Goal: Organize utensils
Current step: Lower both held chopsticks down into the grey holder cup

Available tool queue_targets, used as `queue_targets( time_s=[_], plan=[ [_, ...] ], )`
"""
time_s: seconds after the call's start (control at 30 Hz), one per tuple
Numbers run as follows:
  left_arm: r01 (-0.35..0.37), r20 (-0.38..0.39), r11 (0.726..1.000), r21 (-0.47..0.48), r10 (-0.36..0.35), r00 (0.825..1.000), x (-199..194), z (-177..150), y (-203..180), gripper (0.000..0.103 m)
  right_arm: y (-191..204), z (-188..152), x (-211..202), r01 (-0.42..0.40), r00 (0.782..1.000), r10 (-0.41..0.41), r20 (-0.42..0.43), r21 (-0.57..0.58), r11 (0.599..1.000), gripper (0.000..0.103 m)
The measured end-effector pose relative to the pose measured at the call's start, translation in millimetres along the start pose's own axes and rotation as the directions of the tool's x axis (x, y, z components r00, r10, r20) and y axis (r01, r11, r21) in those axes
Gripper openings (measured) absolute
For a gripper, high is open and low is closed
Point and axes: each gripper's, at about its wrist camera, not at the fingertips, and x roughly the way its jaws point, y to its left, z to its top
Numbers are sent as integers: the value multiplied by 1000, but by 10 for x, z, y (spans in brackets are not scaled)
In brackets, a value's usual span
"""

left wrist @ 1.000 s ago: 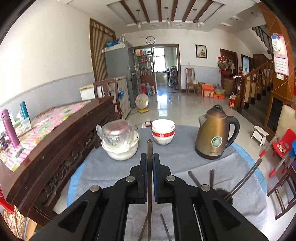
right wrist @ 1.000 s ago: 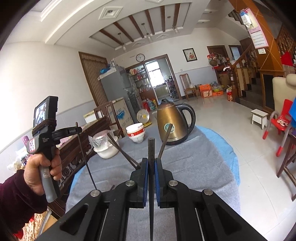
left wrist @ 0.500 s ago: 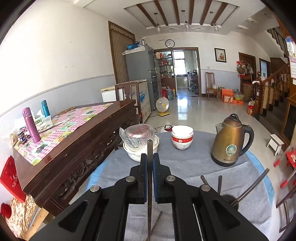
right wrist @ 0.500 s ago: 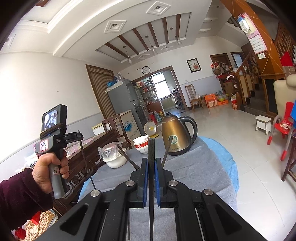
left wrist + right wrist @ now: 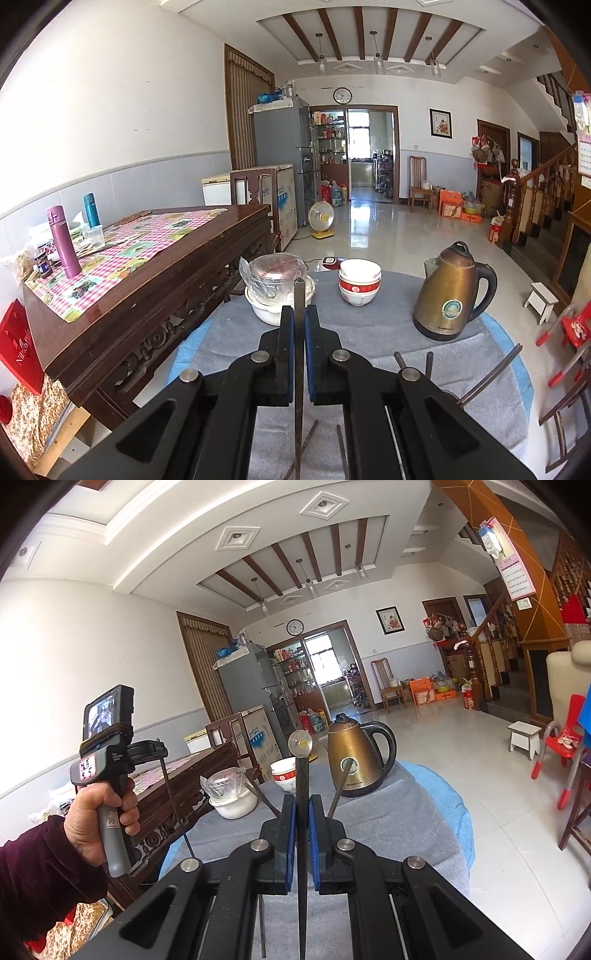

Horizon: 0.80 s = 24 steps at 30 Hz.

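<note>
Both grippers pinch a chopstick above the grey table

Evenly matched, each hand-held gripper has its blue pads pressed together on a single dark chopstick. The left gripper (image 5: 299, 317) clamps its chopstick (image 5: 298, 295) upright between the pads, the square top end rising above the fingertips and the shaft running down out of the bottom edge of the left wrist view. The right gripper (image 5: 300, 805) pinches another chopstick (image 5: 301, 775) the same way, upright and tapering to a point below.

A person's left hand (image 5: 99, 812), in a dark red sleeve (image 5: 40, 871), grips the left gripper's handle at the left of the right wrist view, held above the table's near edge.

Below lies a round table under a grey cloth (image 5: 369, 332). More chopsticks (image 5: 487, 373) lean out of a holder that is mostly hidden behind the left gripper's right arm. Farther back stand a bronze kettle (image 5: 452, 295), stacked red-and-white bowls (image 5: 359, 282) and a white bowl carrying a plastic-wrapped container (image 5: 275, 284). A dark wooden sideboard (image 5: 147, 295) stands just beside the table on the left.
</note>
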Motion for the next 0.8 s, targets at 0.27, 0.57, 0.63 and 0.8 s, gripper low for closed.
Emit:
queue_targets(
  time_s=[0.27, 0.57, 0.63, 0.8],
  plan=[
    [13, 20, 1000, -11, -13, 1000, -68, 47, 25, 5, 45, 14, 21, -10, 1000, 10, 8, -11, 1000, 7],
    [43, 41, 999, -13, -42, 998, -119, 100, -30, 5, 42, 21, 57, -6, 1000, 6, 14, -6, 1000, 7],
    [50, 47, 999, -14, -49, 998, -130, 100, -32, 5, 46, 17, 66, -3, 1000, 3, 11, -6, 1000, 7],
    [59, 49, 998, -20, -58, 997, -118, 99, -26, 5, 85, 11, 93, -5, 1000, 5, 6, -12, 1000, 7]
  ],
)
